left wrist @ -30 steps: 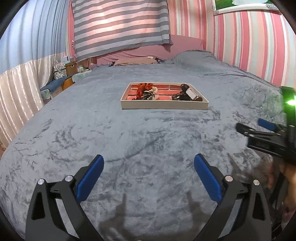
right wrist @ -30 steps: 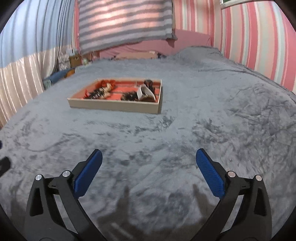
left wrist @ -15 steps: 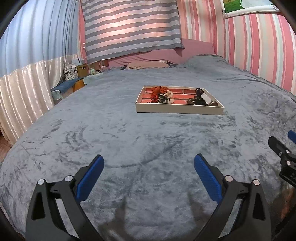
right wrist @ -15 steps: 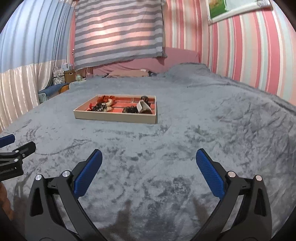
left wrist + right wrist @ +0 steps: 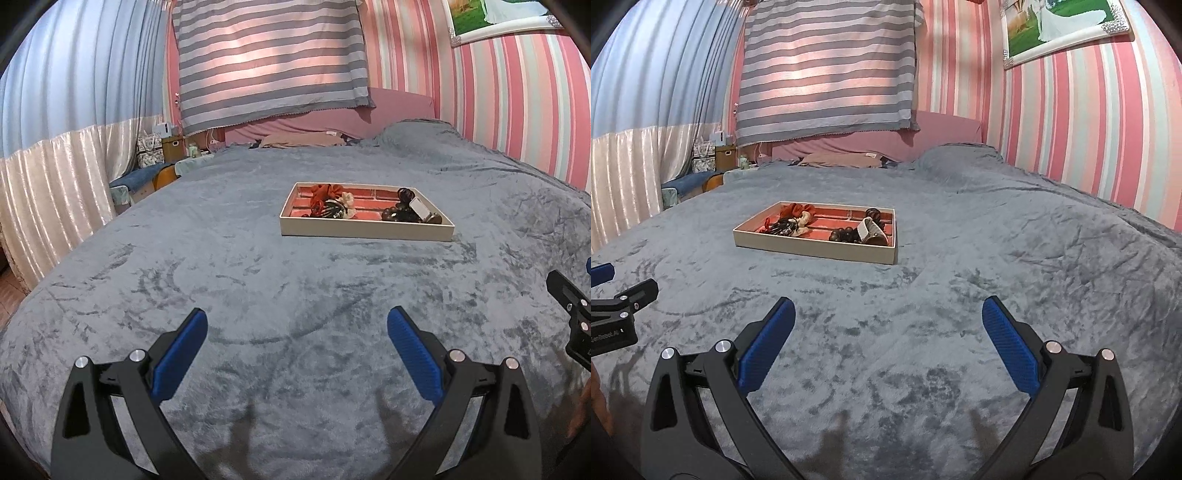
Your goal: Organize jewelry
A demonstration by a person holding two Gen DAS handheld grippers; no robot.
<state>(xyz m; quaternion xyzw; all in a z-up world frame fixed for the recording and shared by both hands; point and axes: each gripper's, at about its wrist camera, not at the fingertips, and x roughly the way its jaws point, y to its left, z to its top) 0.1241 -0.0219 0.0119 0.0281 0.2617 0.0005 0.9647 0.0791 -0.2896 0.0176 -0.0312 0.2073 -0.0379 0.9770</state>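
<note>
1. Compared with a second ago, both cameras sit higher and further back from the tray (image 5: pixel 365 232): it looks smaller and more of the striped wall and the framed picture (image 5: pixel 1067 29) shows above it.
2. Since that earlier view the right gripper has slid toward the edge of the left wrist view, where only its black tip shows now.
3. Left gripper (image 5: pixel 295 328) hovers over the grey bed cover (image 5: pixel 258 280), its jaws spread wide with nothing between the blue pads (image 5: pixel 181 354).
4. Right gripper (image 5: pixel 888 319) hovers likewise over the cover, jaws wide apart and holding nothing.
5. Both grippers are well short of the tray, side by side, the left one's tip visible at the left edge of the right wrist view.
6. On the bed, the shallow beige tray has a red lining divided into compartments.
7. Its left part holds a red scrunchie (image 5: pixel 321 192), a dark claw clip (image 5: pixel 328 210) and a pale scrunchie (image 5: pixel 347 201), bunched together and touching.
8. Its right part holds a dark beaded bracelet (image 5: pixel 397 214), a dark hair tie (image 5: pixel 405 192) and a pale item (image 5: pixel 419 206) leaning against them; which compartment each lies in I cannot tell.
9. Beyond the bed, a grey-and-white striped curtain (image 5: pixel 273 55) hangs on the far wall.
</note>
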